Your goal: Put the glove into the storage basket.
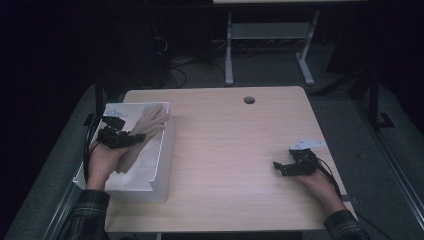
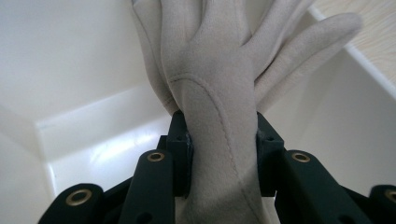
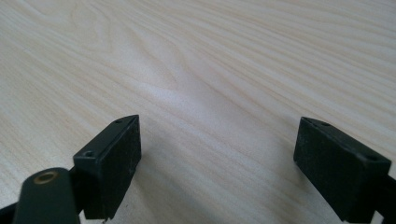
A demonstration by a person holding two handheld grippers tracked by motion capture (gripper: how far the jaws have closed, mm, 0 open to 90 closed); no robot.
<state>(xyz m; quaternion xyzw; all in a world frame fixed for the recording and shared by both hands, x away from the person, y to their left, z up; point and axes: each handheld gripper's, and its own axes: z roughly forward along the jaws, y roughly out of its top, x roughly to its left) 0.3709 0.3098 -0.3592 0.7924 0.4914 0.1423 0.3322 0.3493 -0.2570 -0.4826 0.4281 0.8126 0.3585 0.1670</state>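
Left gripper (image 1: 131, 138) fingers (image 2: 180, 140) clamp the glove (image 2: 219, 84) at its wrist, inside the white bin (image 1: 162, 165); its long axis runs straight ahead. Right gripper (image 3: 217, 163) rests wide, empty, on the tabletop (image 1: 235, 145), well apart.

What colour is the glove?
Pale beige suede-like glove, clearest in the left gripper view.

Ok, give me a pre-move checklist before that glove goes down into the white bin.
1. Left gripper clamped on the glove at its cuff end: ok.
2. Glove over the white bin: ok.
3. Glove fingers inside the bin walls: not ok, one tip lies over the rim.
4. Bin floor free beneath the glove: cannot tell.
5. Right gripper open, holding nothing, over the table, apart from the bin: ok.
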